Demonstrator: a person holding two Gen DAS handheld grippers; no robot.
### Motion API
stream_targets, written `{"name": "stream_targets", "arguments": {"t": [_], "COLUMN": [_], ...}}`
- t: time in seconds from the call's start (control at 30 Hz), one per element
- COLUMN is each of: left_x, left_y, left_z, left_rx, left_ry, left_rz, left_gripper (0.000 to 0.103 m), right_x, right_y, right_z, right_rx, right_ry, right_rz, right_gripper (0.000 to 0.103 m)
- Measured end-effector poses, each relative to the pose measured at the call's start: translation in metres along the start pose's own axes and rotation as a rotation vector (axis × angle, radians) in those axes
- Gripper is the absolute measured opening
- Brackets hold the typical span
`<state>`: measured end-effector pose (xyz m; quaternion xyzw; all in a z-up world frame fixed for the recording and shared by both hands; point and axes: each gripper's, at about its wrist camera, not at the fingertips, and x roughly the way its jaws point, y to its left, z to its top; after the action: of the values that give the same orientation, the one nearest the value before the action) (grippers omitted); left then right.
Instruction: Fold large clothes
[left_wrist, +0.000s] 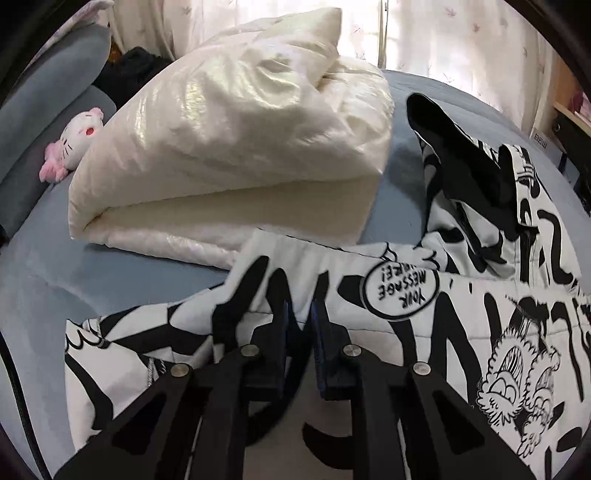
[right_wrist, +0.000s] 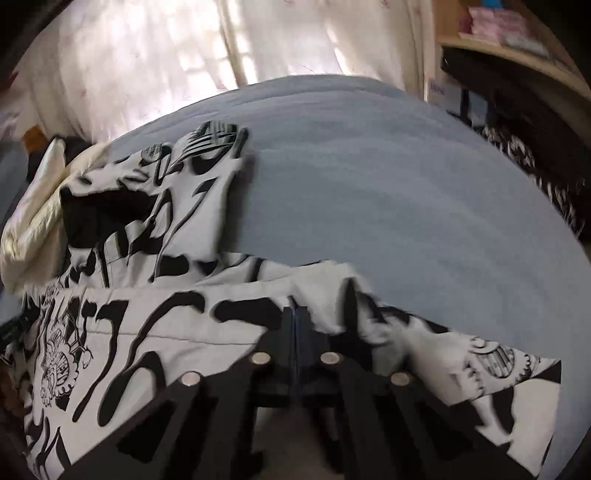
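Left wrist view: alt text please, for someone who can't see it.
Black tongs, nearly closed, sit over the edge of a black-and-white cartoon-print garment spread on a blue bed. Behind it lies a folded cream puffy coat, with a pink and white plush toy at its left.

Blue-sheeted bed, backlit floral curtains, wood shelf rt.
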<state>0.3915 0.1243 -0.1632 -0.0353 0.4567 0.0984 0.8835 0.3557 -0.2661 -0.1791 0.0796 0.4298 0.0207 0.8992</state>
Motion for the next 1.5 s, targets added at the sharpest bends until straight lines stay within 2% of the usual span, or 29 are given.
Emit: {"name": "stream_targets", "arguments": {"t": [0.03, 0.07, 0.1, 0.2, 0.33, 0.4, 0.47, 0.53, 0.6, 0.73, 0.87, 1.0, 1.2, 1.27, 1.33, 1.4, 1.5], "left_x": [-0.002, -0.006, -0.009, -0.030, -0.064, -0.071, -0.071, -0.071, -0.074, -0.074, -0.074, -0.078, -0.091, -0.097, -0.104, -0.115, -0.129], "left_y": [0.001, 0.003, 0.007, 0.023, 0.042, 0.055, 0.070, 0.083, 0.091, 0.095, 0.092, 0.088, 0.084, 0.080, 0.076, 0.070, 0.060], "left_z": [0.001, 0.001, 0.001, -0.008, -0.042, -0.063, -0.084, -0.096, -0.102, -0.101, -0.101, -0.097, -0.099, -0.100, -0.100, -0.098, -0.092], "left_rx": [0.011, 0.016, 0.013, -0.015, -0.015, 0.001, 0.020, 0.021, 0.017, -0.016, -0.003, -0.025, 0.003, 0.024, 0.034, 0.048, 0.082], "left_ry": [0.008, 0.015, 0.020, 0.027, 0.020, 0.031, 0.051, 0.032, 0.006, 0.008, 0.016, 0.042, 0.068, 0.080, 0.080, 0.063, 0.043], "left_rz": [0.002, 0.013, 0.019, -0.024, -0.047, -0.023, 0.008, -0.005, -0.005, -0.009, 0.019, 0.013, 0.010, 0.008, 0.003, -0.005, -0.023], "left_gripper": [0.012, 0.012, 0.012, 0.013, 0.013, 0.013, 0.013, 0.012, 0.009, 0.008, 0.008, 0.008, 0.022, 0.031, 0.050, 0.059, 0.061], "right_x": [-0.003, -0.011, -0.016, -0.043, -0.078, -0.087, -0.088, -0.092, -0.107, -0.127, -0.137, -0.154, -0.158, -0.162, -0.165, -0.167, -0.171], "right_y": [-0.005, -0.006, -0.005, 0.000, 0.005, -0.004, -0.022, -0.054, -0.090, -0.130, -0.148, -0.133, -0.114, -0.109, -0.102, -0.094, -0.080], "right_z": [0.000, 0.000, -0.001, -0.012, -0.046, -0.064, -0.081, -0.094, -0.102, -0.111, -0.117, -0.116, -0.109, -0.109, -0.109, -0.108, -0.105], "right_rx": [0.009, -0.002, -0.017, -0.047, -0.116, -0.129, -0.131, -0.076, 0.057, 0.205, 0.274, 0.228, 0.219, 0.221, 0.214, 0.201, 0.183], "right_ry": [0.001, -0.008, -0.012, -0.015, -0.020, -0.012, 0.004, 0.010, -0.017, -0.034, -0.004, -0.035, -0.018, -0.021, -0.013, 0.003, 0.017], "right_rz": [0.013, -0.033, -0.082, -0.028, 0.005, -0.018, -0.084, -0.126, -0.079, -0.158, -0.137, -0.123, -0.070, -0.040, -0.022, -0.008, 0.021], "right_gripper": [0.000, 0.000, 0.005, 0.006, 0.006, 0.006, 0.006, 0.000, 0.000, 0.002, 0.003, 0.003, 0.003, 0.003, 0.003, 0.003, 0.005]}}
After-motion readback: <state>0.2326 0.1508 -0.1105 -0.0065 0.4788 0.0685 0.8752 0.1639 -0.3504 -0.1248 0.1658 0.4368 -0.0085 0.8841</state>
